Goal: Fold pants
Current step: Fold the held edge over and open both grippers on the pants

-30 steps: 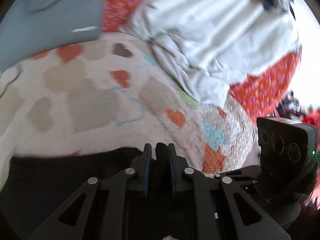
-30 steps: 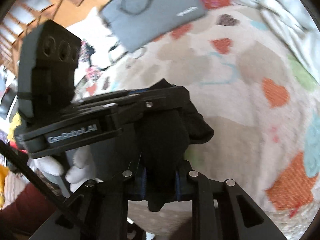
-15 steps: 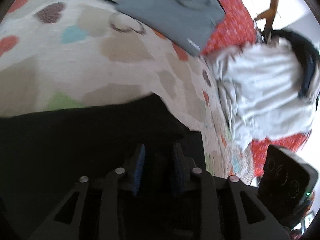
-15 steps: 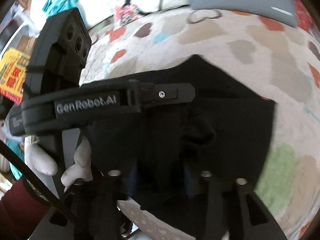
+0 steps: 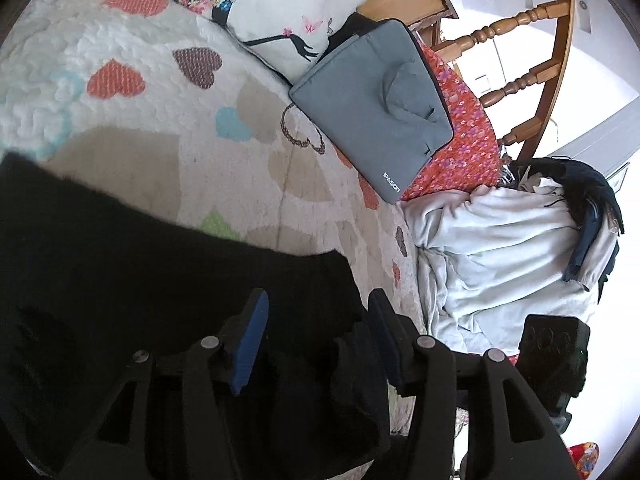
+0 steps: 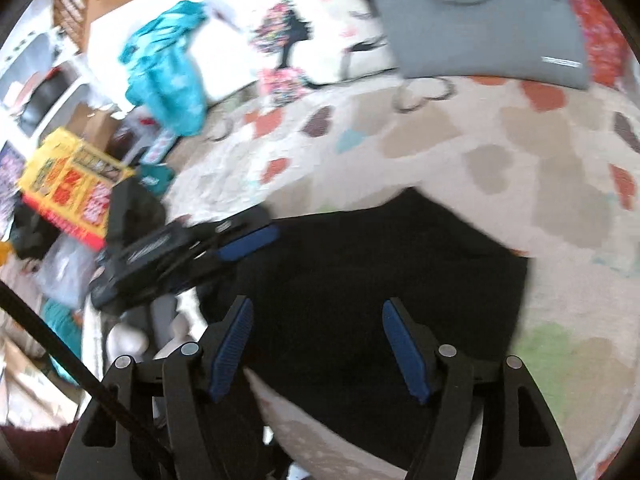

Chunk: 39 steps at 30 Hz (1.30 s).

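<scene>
The black pants (image 5: 140, 272) lie flat on the heart-patterned quilt (image 5: 248, 160); in the right wrist view the pants (image 6: 380, 264) fill the middle. My left gripper (image 5: 316, 312) is open just above the pants' right edge, with nothing between its blue pads. My right gripper (image 6: 316, 320) is open over the pants' near edge and holds nothing. The left gripper also shows in the right wrist view (image 6: 224, 248), at the pants' left edge.
A grey laptop sleeve (image 5: 372, 104) and a printed pillow (image 5: 276, 4) lie at the back of the bed. A heap of pale clothes (image 5: 500, 256) sits to the right. A teal cloth (image 6: 168, 68) and a yellow box (image 6: 68, 184) lie off the bed's left.
Both grippers were shut on the black pants and have opened. The pants were carried over and now lie spread on the quilt.
</scene>
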Each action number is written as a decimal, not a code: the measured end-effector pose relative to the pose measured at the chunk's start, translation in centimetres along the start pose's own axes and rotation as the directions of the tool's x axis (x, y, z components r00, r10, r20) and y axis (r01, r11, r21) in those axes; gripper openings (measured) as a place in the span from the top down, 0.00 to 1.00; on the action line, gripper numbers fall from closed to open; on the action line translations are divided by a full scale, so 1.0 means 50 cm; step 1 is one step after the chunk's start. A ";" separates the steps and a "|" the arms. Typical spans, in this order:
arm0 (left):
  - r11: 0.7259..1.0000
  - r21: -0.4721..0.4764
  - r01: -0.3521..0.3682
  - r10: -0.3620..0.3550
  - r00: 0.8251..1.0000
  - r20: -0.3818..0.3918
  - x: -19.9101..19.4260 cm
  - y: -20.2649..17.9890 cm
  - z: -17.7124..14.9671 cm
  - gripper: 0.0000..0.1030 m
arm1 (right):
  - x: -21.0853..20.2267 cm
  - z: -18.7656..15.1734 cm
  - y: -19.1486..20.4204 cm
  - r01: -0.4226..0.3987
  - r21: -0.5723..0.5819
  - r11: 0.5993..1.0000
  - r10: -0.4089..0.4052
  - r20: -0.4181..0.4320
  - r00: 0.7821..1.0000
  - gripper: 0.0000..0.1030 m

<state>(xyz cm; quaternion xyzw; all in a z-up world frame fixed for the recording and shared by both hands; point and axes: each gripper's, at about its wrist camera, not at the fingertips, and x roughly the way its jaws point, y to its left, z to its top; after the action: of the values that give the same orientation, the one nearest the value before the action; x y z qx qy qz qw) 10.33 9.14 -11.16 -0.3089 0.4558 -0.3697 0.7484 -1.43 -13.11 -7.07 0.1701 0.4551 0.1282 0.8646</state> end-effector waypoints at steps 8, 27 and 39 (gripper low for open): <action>0.995 -0.071 0.074 -0.074 0.997 -0.004 0.004 0.055 -0.012 0.49 | 0.079 -0.048 0.068 0.128 -0.138 0.982 -0.141 -0.093 0.986 0.31; 0.991 -0.105 0.081 -0.072 0.993 0.092 -0.031 0.082 -0.004 0.48 | 0.179 -0.060 0.095 -0.026 -0.004 1.000 0.025 -0.198 0.980 0.90; 0.994 -0.036 0.107 -0.107 0.994 -0.010 -0.006 0.044 -0.021 0.38 | 0.046 -0.063 0.046 0.000 -0.023 1.000 -0.002 -0.087 0.996 0.41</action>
<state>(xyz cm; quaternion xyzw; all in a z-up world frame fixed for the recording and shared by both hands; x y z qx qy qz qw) 9.88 10.43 -13.22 -0.3438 0.4494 -0.4029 0.7194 -2.92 -9.61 -9.48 0.1539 0.4909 0.1402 0.8460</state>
